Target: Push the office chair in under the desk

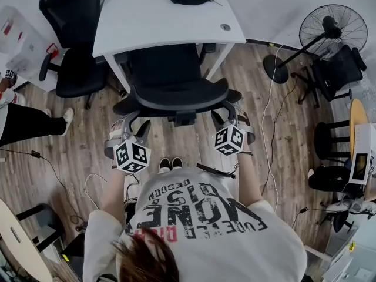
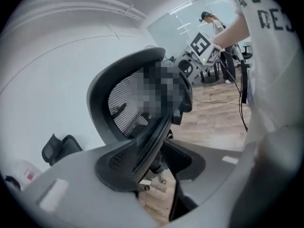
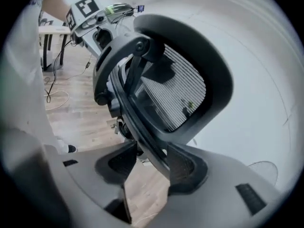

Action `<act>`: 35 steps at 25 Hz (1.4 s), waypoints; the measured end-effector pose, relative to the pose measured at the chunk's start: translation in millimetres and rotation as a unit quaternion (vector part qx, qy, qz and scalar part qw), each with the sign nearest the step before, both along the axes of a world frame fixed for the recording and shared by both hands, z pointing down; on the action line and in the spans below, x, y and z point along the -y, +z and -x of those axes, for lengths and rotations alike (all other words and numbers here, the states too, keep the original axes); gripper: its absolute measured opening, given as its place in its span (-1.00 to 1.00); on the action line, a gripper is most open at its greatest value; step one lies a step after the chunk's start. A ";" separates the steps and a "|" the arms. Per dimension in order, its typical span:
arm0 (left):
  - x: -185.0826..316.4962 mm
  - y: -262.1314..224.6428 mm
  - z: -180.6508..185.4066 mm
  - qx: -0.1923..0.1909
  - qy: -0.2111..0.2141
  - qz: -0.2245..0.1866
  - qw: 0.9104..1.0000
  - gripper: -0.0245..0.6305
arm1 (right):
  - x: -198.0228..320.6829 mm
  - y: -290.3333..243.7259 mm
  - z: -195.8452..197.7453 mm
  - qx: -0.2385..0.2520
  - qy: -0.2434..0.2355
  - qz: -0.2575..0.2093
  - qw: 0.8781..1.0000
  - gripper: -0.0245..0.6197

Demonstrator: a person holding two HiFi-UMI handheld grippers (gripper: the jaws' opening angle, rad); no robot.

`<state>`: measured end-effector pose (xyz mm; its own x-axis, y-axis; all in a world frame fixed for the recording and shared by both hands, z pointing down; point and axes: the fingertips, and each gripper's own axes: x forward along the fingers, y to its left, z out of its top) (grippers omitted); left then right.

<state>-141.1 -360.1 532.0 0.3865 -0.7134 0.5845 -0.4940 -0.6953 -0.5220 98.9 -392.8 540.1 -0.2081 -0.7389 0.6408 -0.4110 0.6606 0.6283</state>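
chair (image 1: 176,93): black, mesh back | seat partly under white desk (image 1: 164,22)

The chair back (image 1: 176,96) fills the room between the left gripper (image 2: 154,161) and the right gripper (image 3: 152,165). Its rim runs through each pair of parted jaws, leaving only a narrow slit beside it. Ahead of the jaws the desk (image 1: 164,22) overhangs the seat (image 1: 167,63), with a desk leg (image 1: 117,70) close on either side. Outward of the left jaws lies open floor (image 1: 76,151), then a second chair (image 1: 76,69). Outward of the right jaws a cable (image 1: 264,128) trails across the floor and a fan (image 1: 326,34) stands farther off. Just behind the jaws are the person's shoes (image 1: 169,163).
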 end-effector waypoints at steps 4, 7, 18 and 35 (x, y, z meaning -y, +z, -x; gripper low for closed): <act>-3.8 -15.1 -6.8 -0.082 -0.032 0.004 0.996 -0.49 | -8.7 -10.7 6.6 0.067 0.027 -0.002 0.997 -0.48; -3.1 -27.9 -10.2 -0.155 -0.065 0.003 0.986 -0.58 | -12.9 -22.1 11.4 0.130 0.051 -0.006 0.990 -0.61; 3.6 -69.9 -12.2 -0.273 -0.120 -0.042 0.954 -0.89 | -16.3 -46.4 19.1 0.350 0.139 0.006 0.926 -0.85; 9.0 -145.8 3.2 -0.367 -0.155 -0.124 0.909 -0.89 | -22.9 -134.6 11.5 0.462 0.149 -0.063 0.872 -0.85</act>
<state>-144.3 -369.1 386.3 0.3659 -0.9289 0.0576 -0.9243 -0.3699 -0.0942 87.5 -369.9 405.4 -0.3793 -0.9007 0.2119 -0.9218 0.3876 -0.0022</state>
